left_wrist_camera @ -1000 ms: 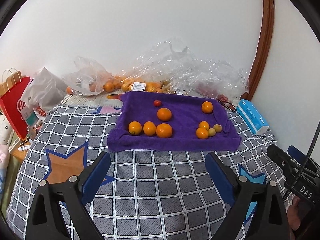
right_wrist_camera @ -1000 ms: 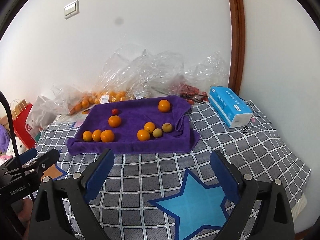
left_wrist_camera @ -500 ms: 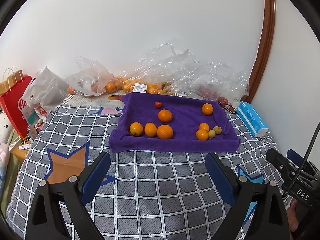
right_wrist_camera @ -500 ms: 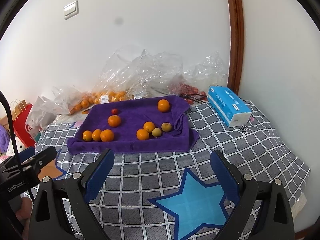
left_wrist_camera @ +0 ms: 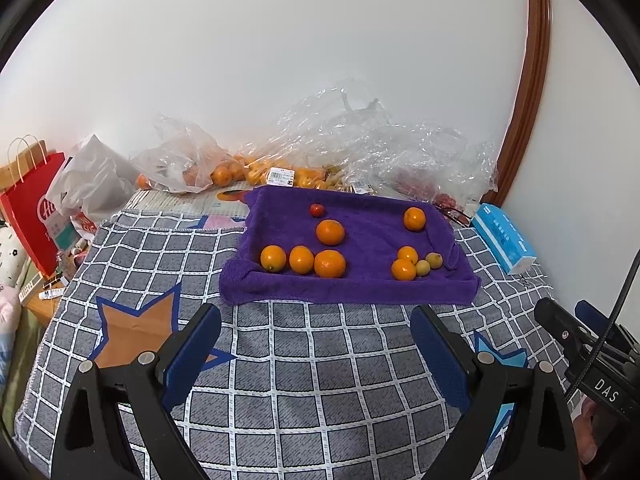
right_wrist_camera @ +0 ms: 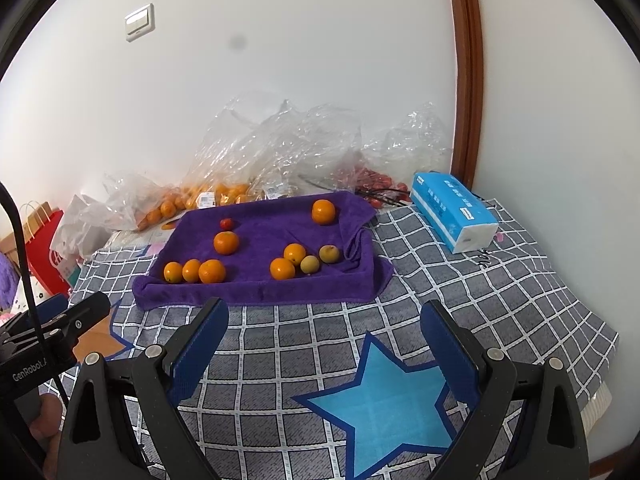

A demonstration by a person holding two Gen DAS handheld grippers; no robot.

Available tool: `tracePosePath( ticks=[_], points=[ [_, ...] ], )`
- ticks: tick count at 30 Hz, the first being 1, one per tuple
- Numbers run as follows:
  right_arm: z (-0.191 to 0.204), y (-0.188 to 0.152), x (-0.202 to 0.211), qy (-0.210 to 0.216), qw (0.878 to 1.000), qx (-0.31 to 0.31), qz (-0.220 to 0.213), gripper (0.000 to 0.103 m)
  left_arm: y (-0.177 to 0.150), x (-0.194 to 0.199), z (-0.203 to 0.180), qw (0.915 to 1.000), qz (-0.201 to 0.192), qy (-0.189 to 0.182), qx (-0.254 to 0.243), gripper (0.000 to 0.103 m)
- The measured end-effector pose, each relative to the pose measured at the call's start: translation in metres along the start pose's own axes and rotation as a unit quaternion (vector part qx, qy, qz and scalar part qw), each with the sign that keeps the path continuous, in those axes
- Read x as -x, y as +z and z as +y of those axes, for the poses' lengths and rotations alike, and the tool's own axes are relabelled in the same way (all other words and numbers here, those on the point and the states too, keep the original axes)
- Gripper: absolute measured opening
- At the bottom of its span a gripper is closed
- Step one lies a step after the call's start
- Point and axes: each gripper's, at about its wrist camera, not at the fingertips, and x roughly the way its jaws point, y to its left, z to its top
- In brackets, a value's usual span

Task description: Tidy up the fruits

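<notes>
One big checked cover (left_wrist_camera: 320, 380) spread under both tools, stars and all. Ahead of the fingers, just past their tips, a purple towel (left_wrist_camera: 360, 284) with its edges rolled up like a shallow tray. Beyond that, against the wall, crinkled plastic bags (left_wrist_camera: 360, 148) with more fruit inside. Off to the right of the right gripper (right_wrist_camera: 324, 308), a blue tissue pack (right_wrist_camera: 452, 212).

Both tools hanging low over the cover, short of the towel. Left gripper (left_wrist_camera: 314, 314) spread wide, nothing between the fingers. Right gripper the same: wide and empty.

On the towel, seven oranges: three in a touching row (left_wrist_camera: 301, 259) at front left, one (left_wrist_camera: 330, 232) behind the row, one (left_wrist_camera: 414, 219) alone at the far right, two (left_wrist_camera: 405, 263) together at front right. Touching that pair, two small yellowish fruits (left_wrist_camera: 428, 265). Farthest back, one tiny red fruit (left_wrist_camera: 317, 210).

Hard to call the step: partly grouped, partly scattered, fitting a sort under way as well as a loose sort left as it is. For any pick, a reach forward over the towel's near fold, fingers straddling one fruit and clear of its neighbours, then a gentle squeeze. Round things, likely to roll if nudged.
</notes>
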Motion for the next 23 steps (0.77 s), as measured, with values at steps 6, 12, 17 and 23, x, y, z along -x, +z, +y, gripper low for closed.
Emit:
tracePosePath(
  ticks=[6, 12, 17, 23],
  points=[
    [-0.0002, 0.0004, 0.0007, 0.001, 1.000, 0.000, -0.001, 0.096, 0.0002, 0.0025, -0.0006, 1.0000, -0.001, 0.001, -0.002, 0.096],
    [0.0001, -0.0005, 0.0022, 0.002, 1.000, -0.002, -0.002, 0.096, -0.0008, 0.0052, -0.0022, 1.0000, -0.004, 0.003, -0.006, 0.096],
    [0.0007, -0.0016, 0.0041, 0.003, 1.000, -0.003, -0.002, 0.096, -0.0007, 0.0050, -0.0024, 1.0000, -0.003, 0.002, -0.006, 0.096],
    [0.0018, -0.0012, 0.0043, 0.003, 1.000, -0.001, -0.003, 0.096, -0.0009, 0.0066, -0.0025, 0.9999, -0.007, 0.002, -0.008, 0.096]
  ],
)
